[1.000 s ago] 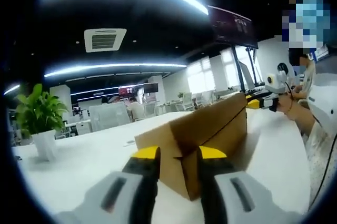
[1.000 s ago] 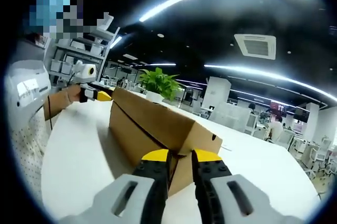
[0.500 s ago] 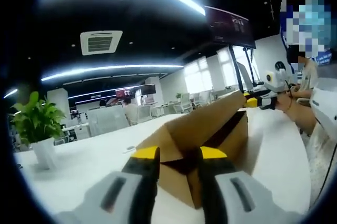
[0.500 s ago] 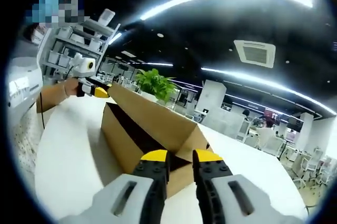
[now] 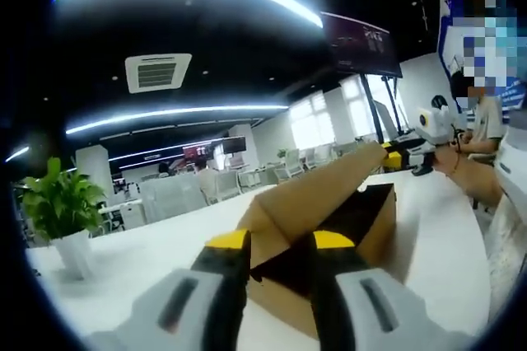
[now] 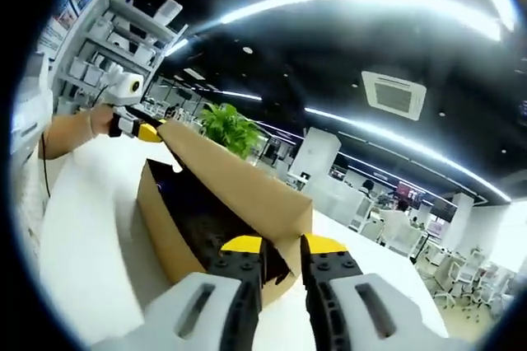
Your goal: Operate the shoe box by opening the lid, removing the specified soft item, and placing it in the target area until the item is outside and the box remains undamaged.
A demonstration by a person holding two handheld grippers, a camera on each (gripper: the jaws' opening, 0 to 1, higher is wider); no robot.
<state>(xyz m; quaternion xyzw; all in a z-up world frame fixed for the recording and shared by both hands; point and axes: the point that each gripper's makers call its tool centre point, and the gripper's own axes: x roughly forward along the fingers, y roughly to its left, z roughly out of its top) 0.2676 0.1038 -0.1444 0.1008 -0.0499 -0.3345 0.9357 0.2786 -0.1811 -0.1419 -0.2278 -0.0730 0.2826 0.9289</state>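
Note:
A brown cardboard shoe box point(image 5: 377, 231) lies on a white table point(image 5: 140, 256). Its lid point(image 5: 321, 190) is tilted up, showing a dark inside point(image 5: 350, 215) whose contents I cannot make out. My left gripper point(image 5: 280, 241) is shut on the lid's near end flap. At the far end, my right gripper point(image 5: 402, 158) holds the lid's other end. In the right gripper view the same box point(image 6: 160, 231) has its lid point(image 6: 239, 180) raised over the dark inside point(image 6: 202, 219). The right gripper point(image 6: 282, 245) is shut on that lid's end, and the left gripper point(image 6: 142, 130) grips the far end.
A potted green plant point(image 5: 62, 203) stands on the table to one side of the box, also seen as the plant point(image 6: 226, 128) behind the lid. A person's arm point(image 5: 473, 178) reaches in beside the table. Office desks and chairs point(image 6: 445, 260) fill the background.
The lid has risen from nearly flat on the box to clearly tilted up, exposing the dark interior. Both grippers have gone up with it, still at its two ends.

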